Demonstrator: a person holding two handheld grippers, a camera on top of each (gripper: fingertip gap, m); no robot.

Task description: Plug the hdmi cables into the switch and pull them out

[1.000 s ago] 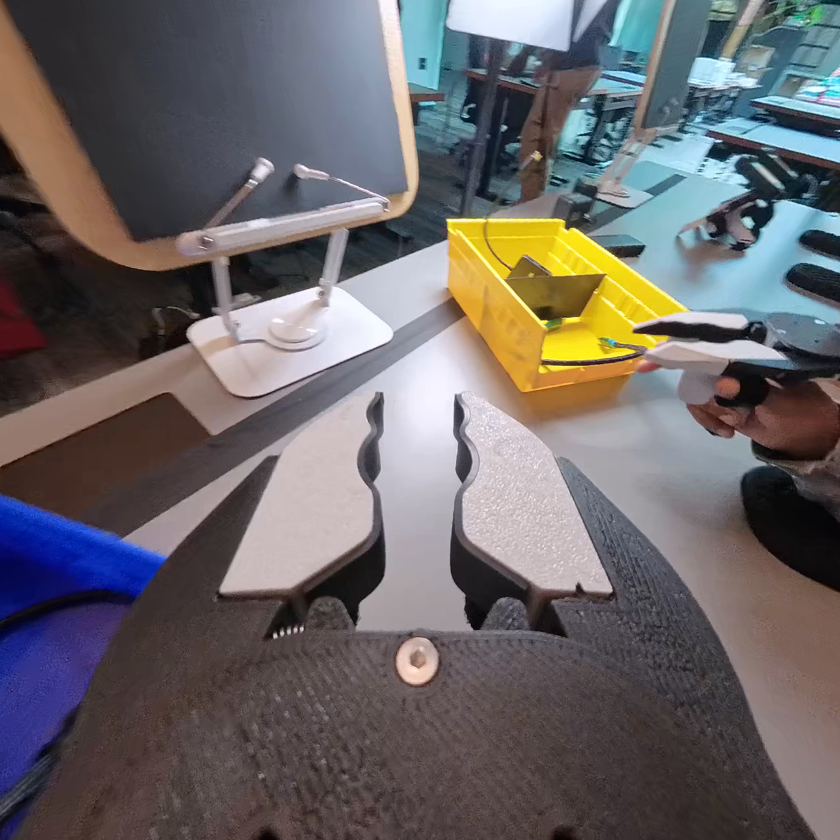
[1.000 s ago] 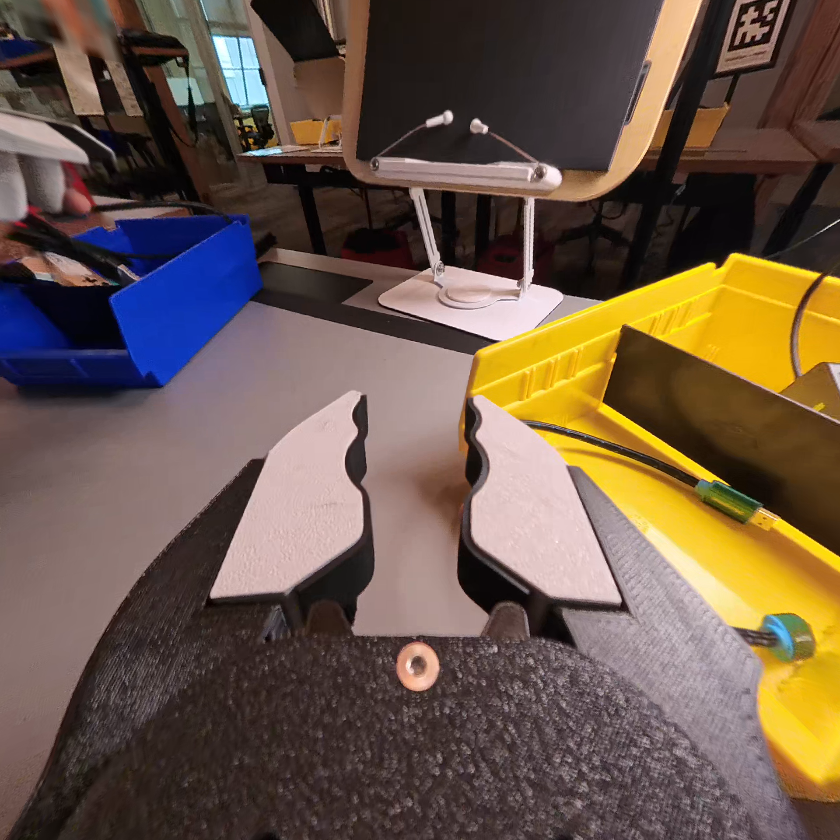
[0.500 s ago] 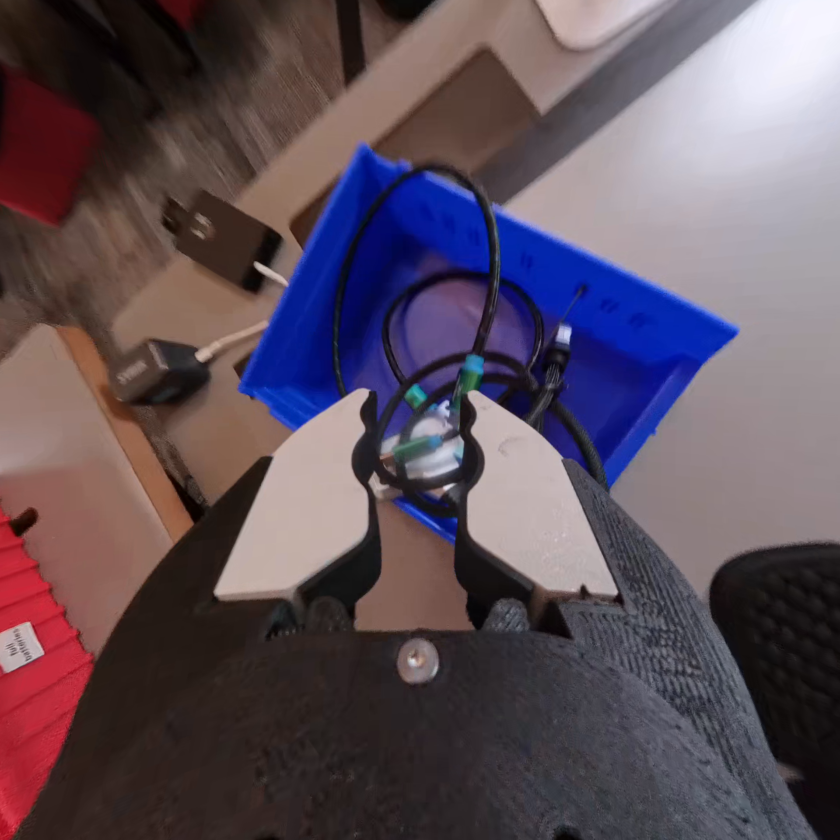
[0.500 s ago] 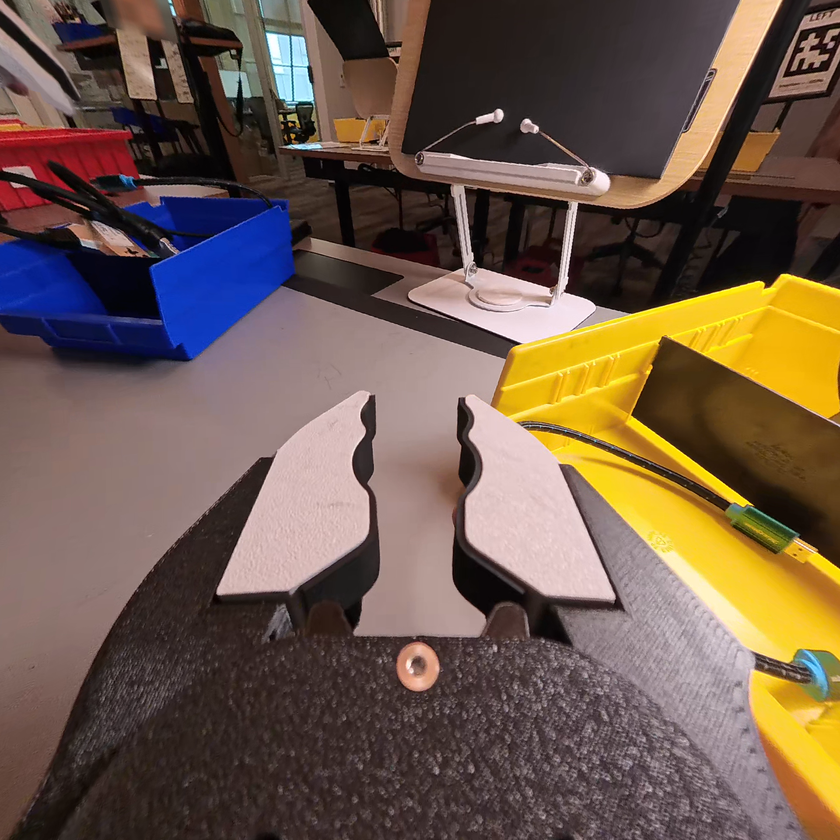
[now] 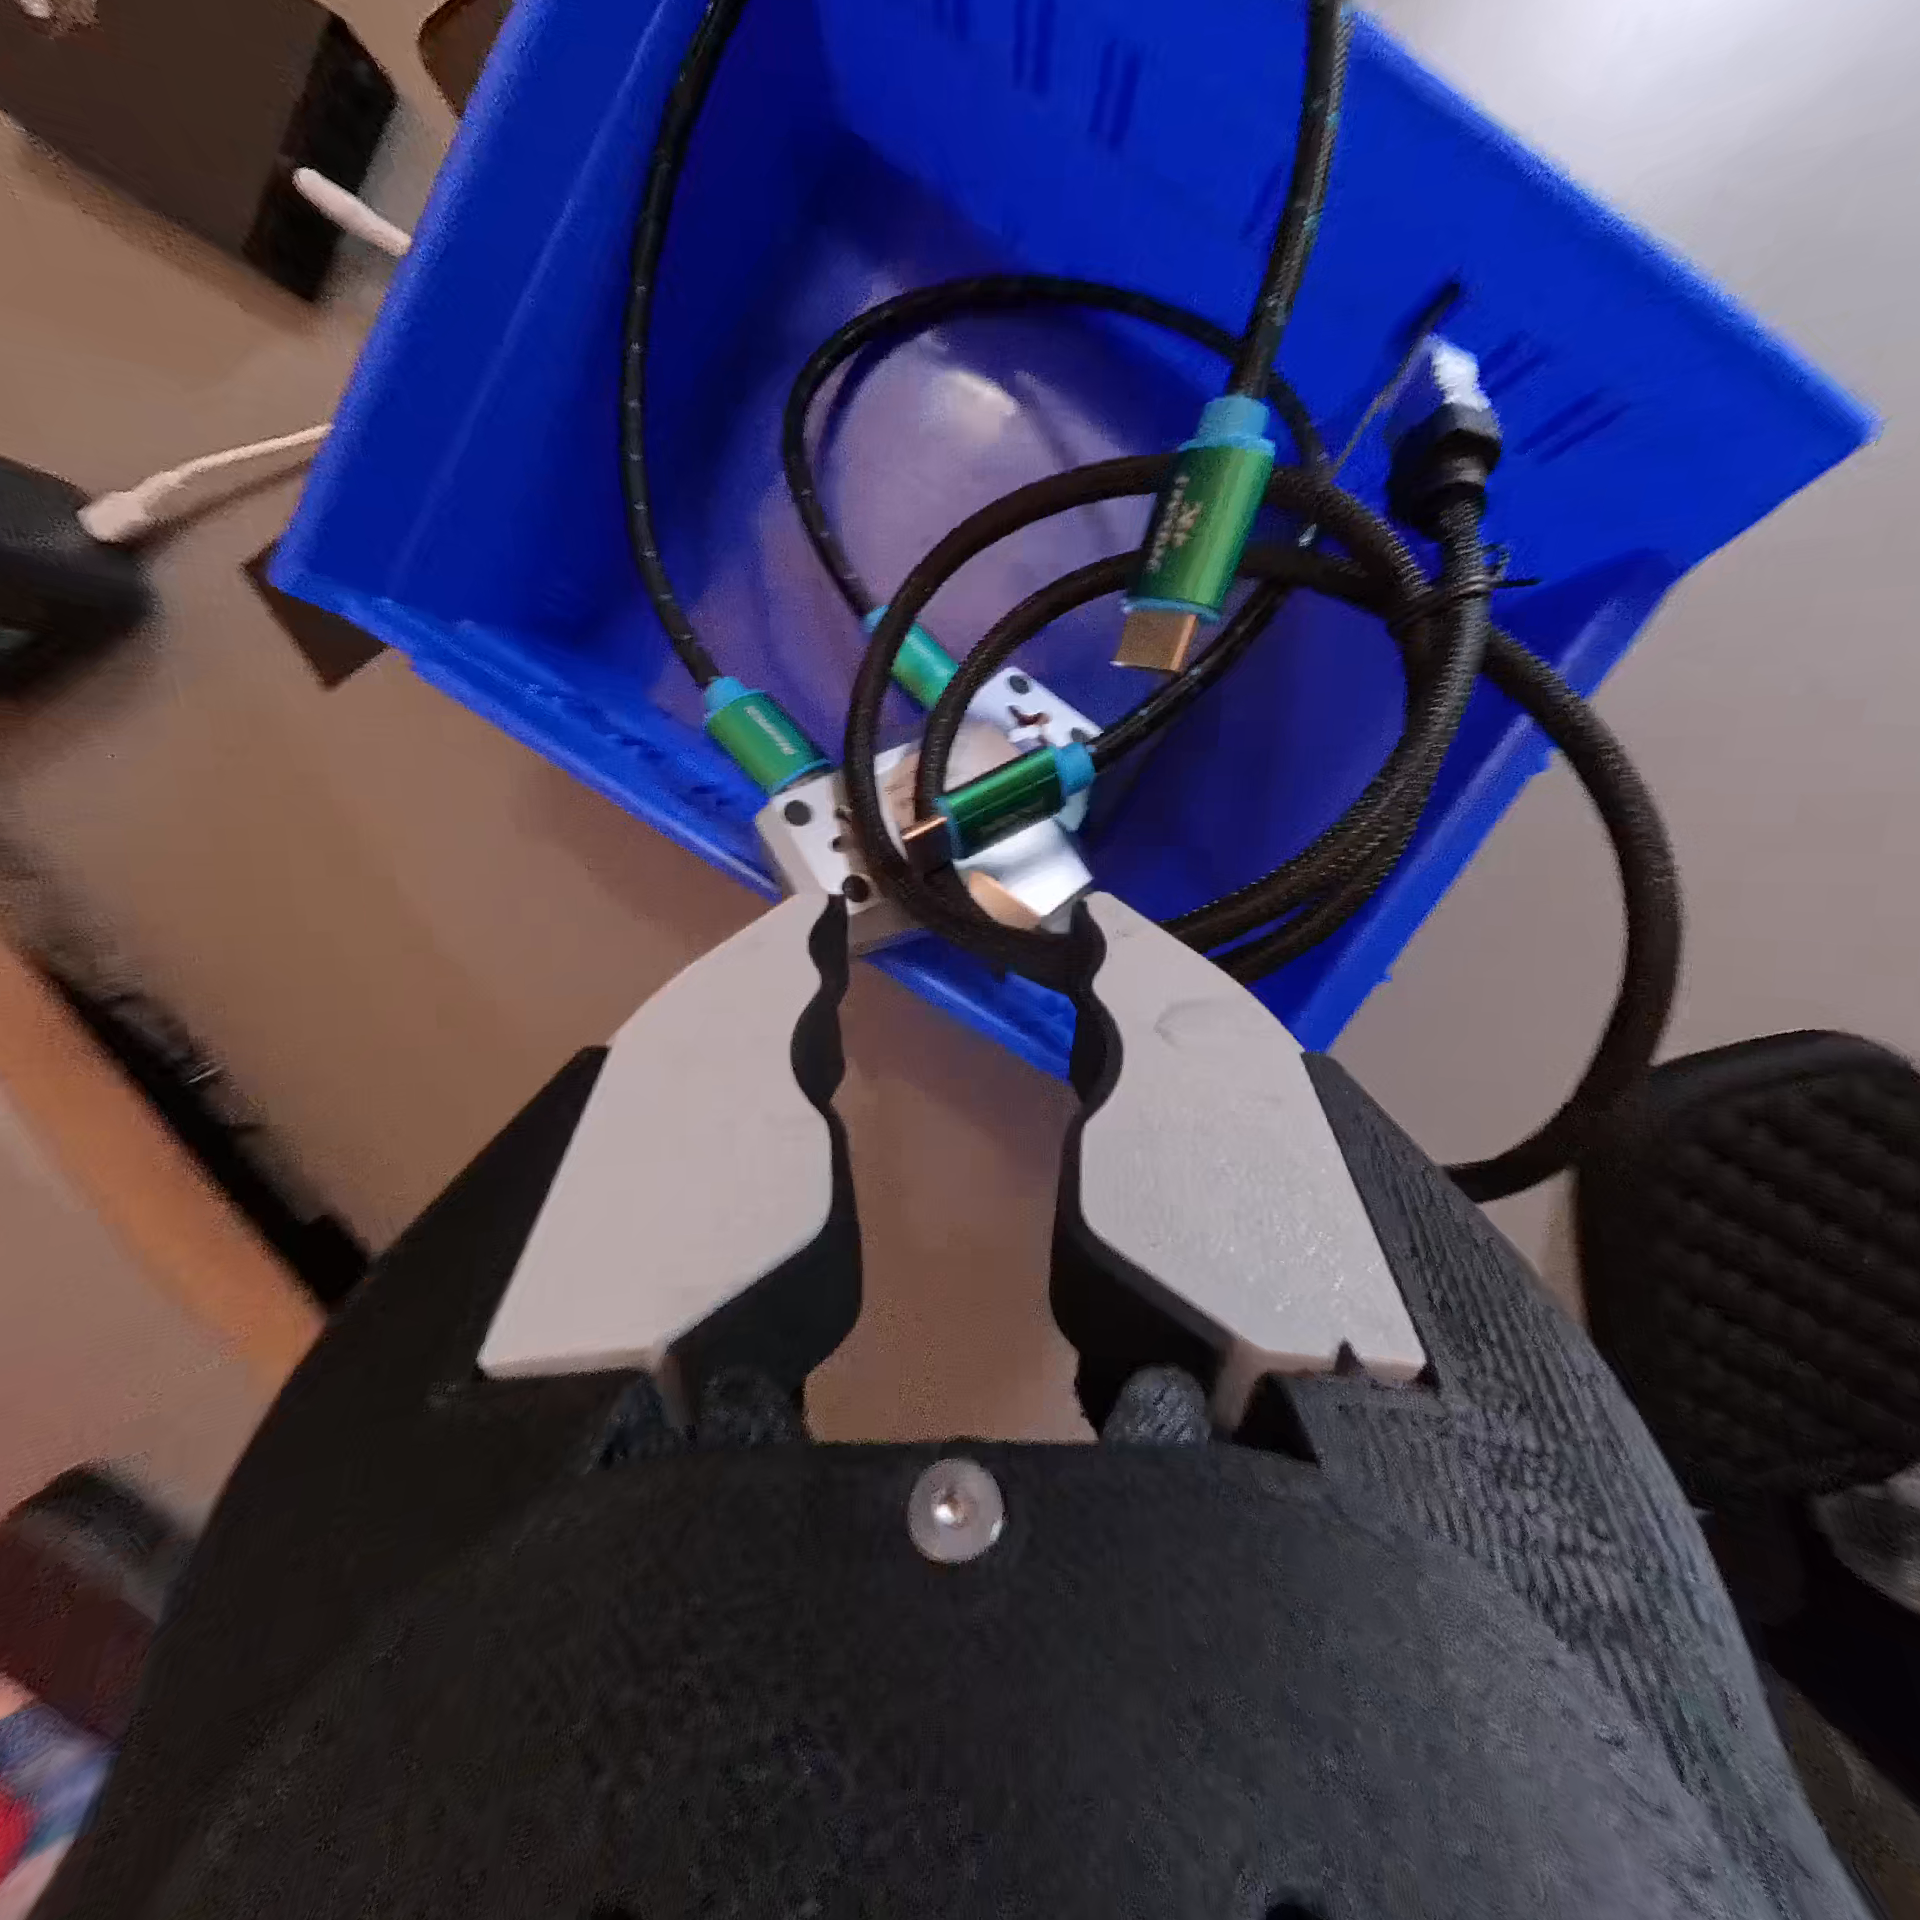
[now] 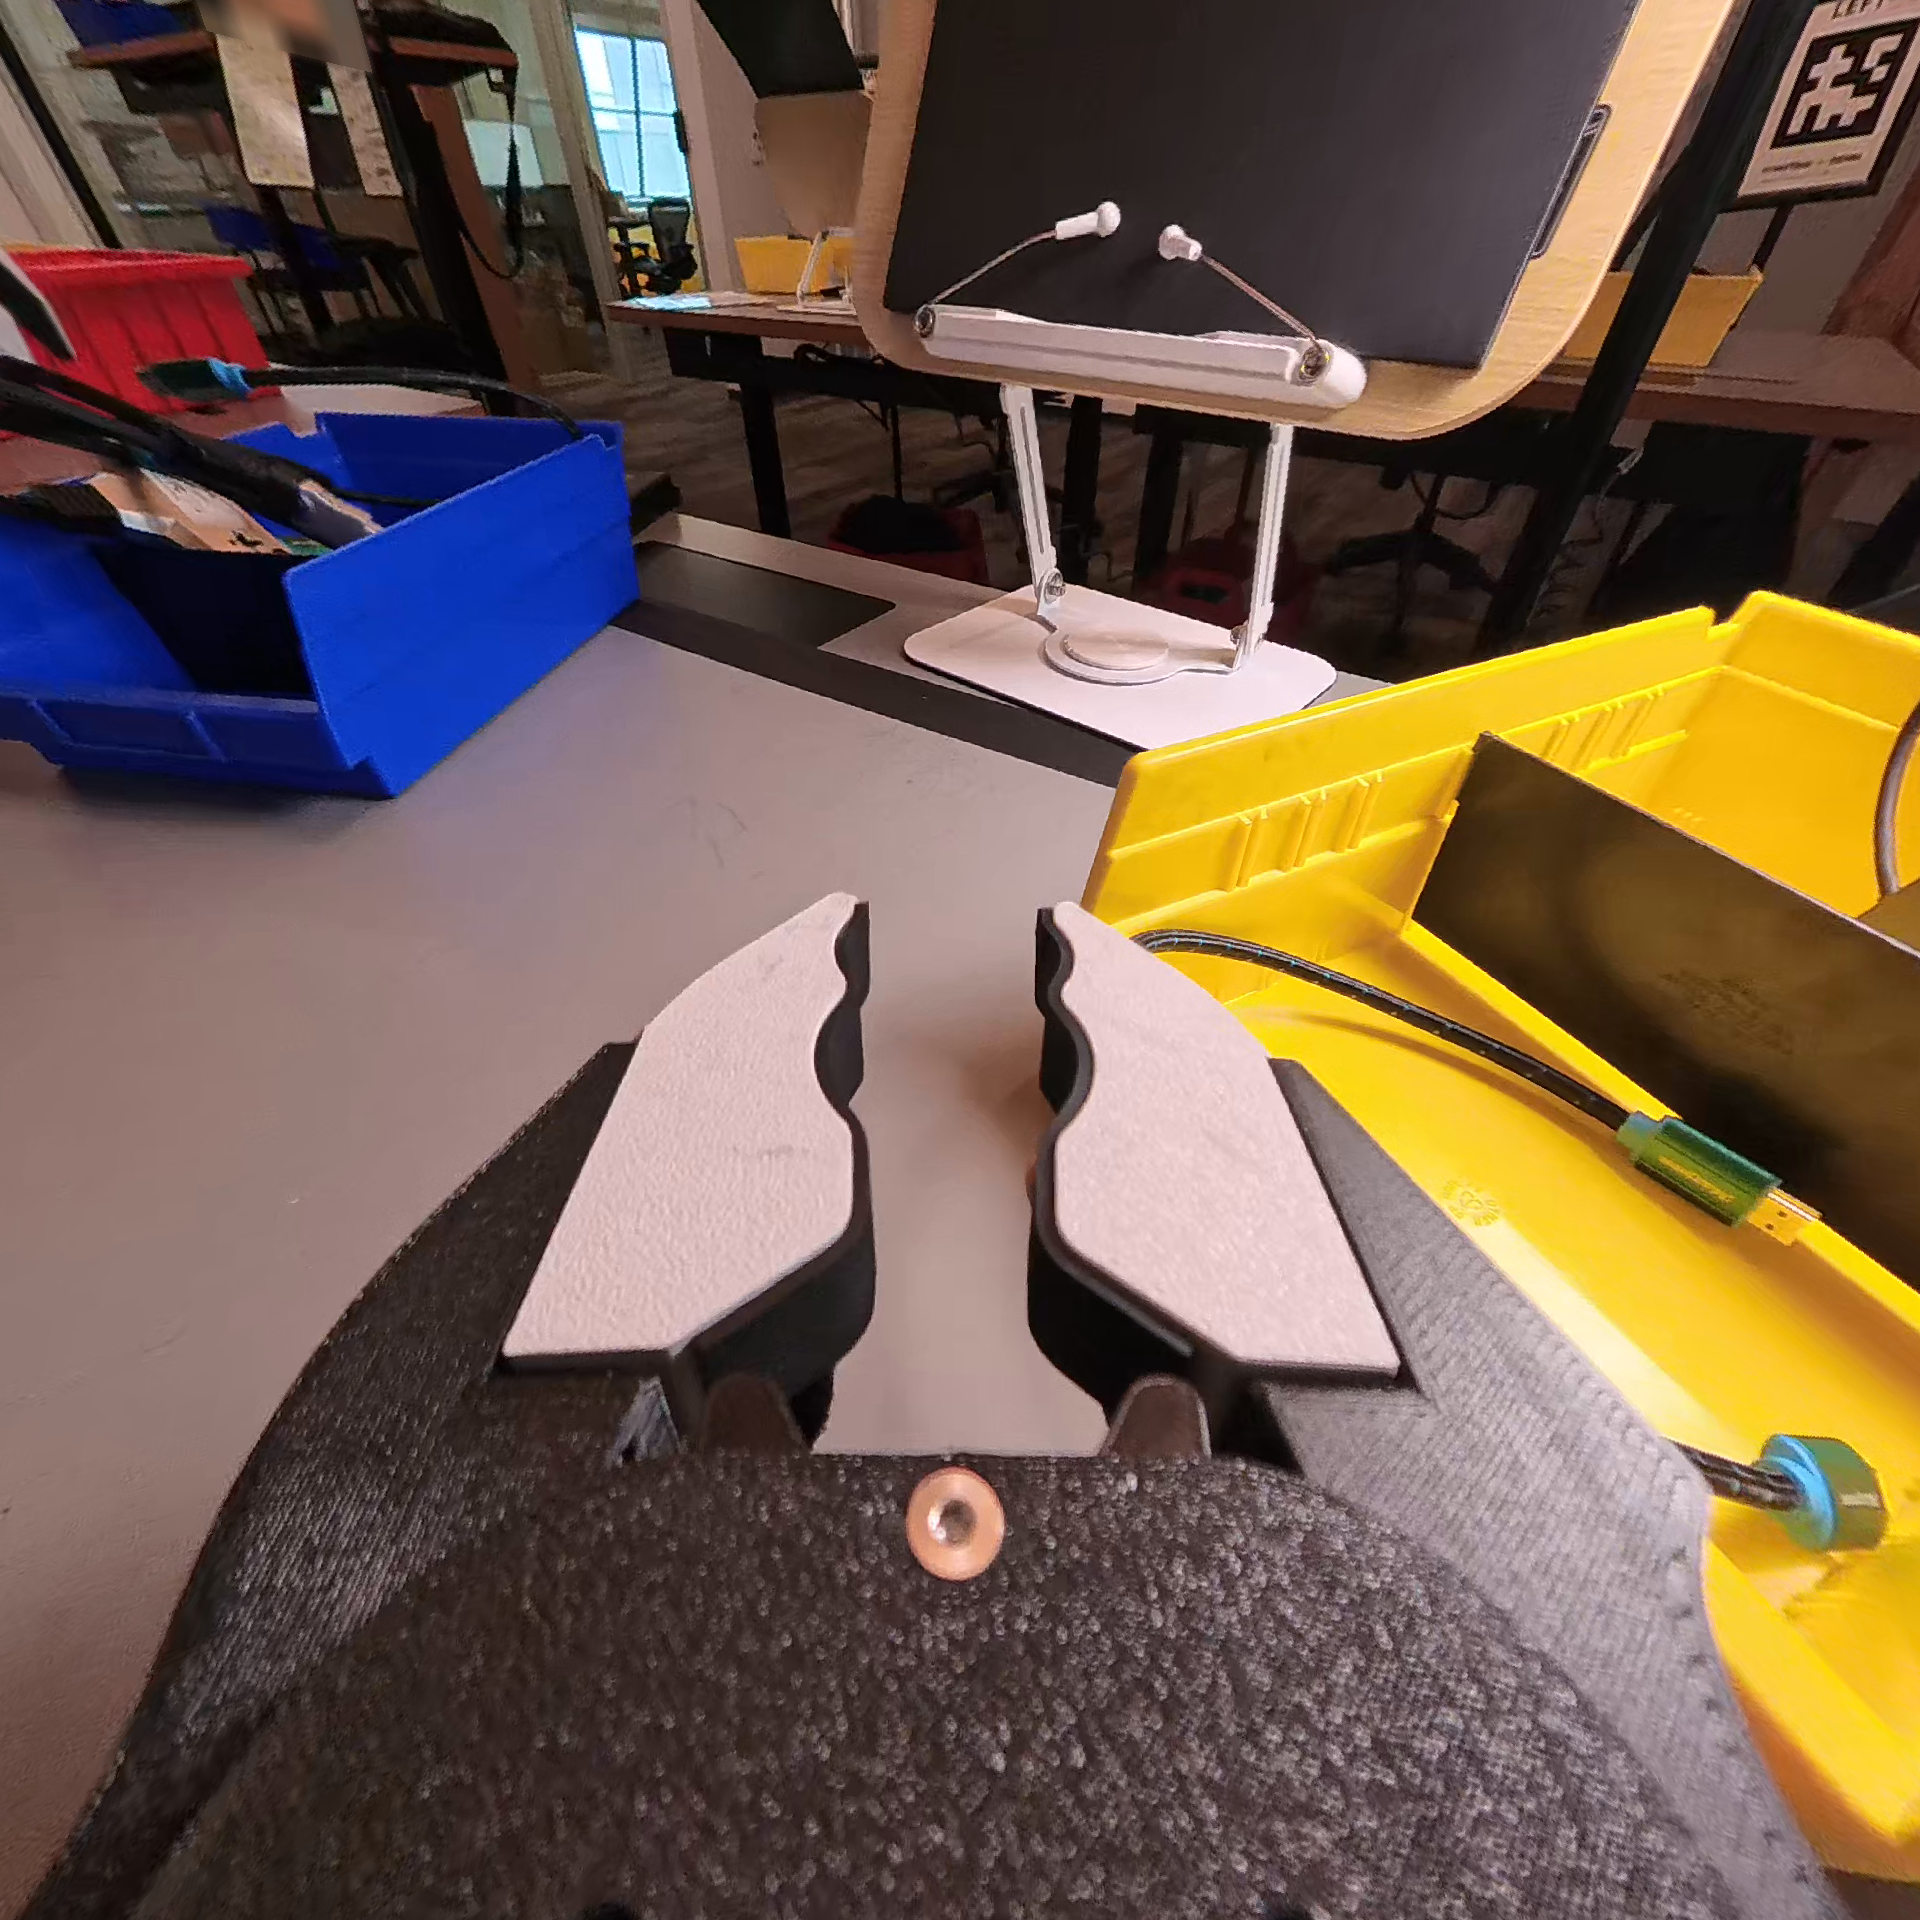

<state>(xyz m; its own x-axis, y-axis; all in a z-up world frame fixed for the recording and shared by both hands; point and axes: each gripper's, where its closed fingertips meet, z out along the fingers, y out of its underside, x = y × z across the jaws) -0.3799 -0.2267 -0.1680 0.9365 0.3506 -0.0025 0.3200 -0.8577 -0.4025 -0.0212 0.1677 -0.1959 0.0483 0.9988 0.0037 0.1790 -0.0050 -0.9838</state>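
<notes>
In the left wrist view I look down into a blue bin (image 5: 1039,135) holding a silver switch (image 5: 821,831) under tangled black braided HDMI cables (image 5: 1455,727). One green plug (image 5: 769,743) sits at the switch's corner, another (image 5: 1013,800) lies across it, and a third (image 5: 1205,530) hangs free. My left gripper (image 5: 951,920) is open, its tips on either side of the switch's near edge. My right gripper (image 6: 951,925) is open and empty, over the grey table beside a yellow bin (image 6: 1299,800) that holds a cable with a green plug (image 6: 1694,1169).
The blue bin (image 6: 416,623) stands at the table's left in the right wrist view. A white stand (image 6: 1122,655) with a dark board is at the back. A black divider (image 6: 1662,987) stands in the yellow bin. A black mesh chair (image 5: 1766,1247) is beside the blue bin.
My left gripper swung from facing the yellow bin to pointing down over the blue bin, then closed in on the switch with its jaws wider. The right gripper shifted only slightly.
</notes>
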